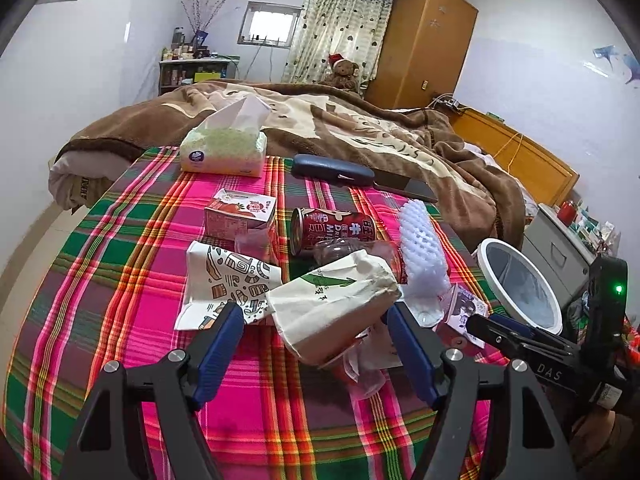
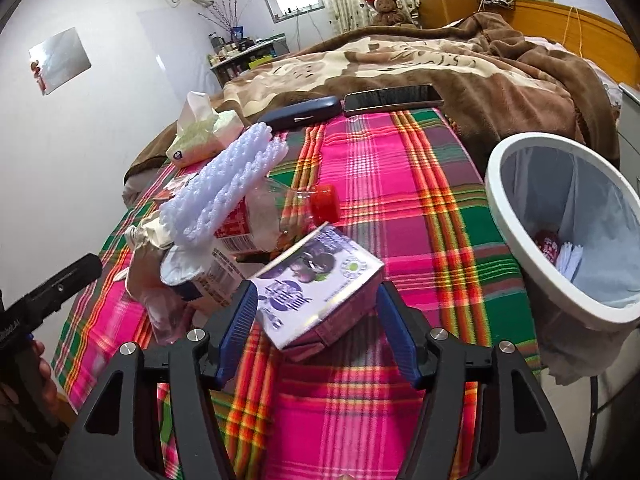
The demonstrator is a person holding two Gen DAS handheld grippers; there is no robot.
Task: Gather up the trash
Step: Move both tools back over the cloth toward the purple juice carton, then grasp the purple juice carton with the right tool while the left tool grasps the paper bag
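Two grippers work the pile of litter on the plaid-covered table (image 2: 400, 184). The right gripper (image 2: 316, 316) has its fingers spread wide on either side of a purple carton (image 2: 316, 276) at the centre of its frame; the blue pads sit just beside the carton's ends, and whether they already touch it I cannot tell. To do this well, close squarely on the carton's flat ends, lift it free of the bottle (image 2: 288, 208) and the white mesh sleeve (image 2: 224, 184) leaning behind it, then carry it to the bin (image 2: 516, 224) at the right edge (already holding some trash). The left gripper (image 1: 316, 320) is also open, its fingers flanking a cream paper bag (image 1: 332, 304) at lower centre of its frame, without a clear grip. A red can (image 1: 332, 228) and a strawberry carton (image 1: 240, 216) lie further back.
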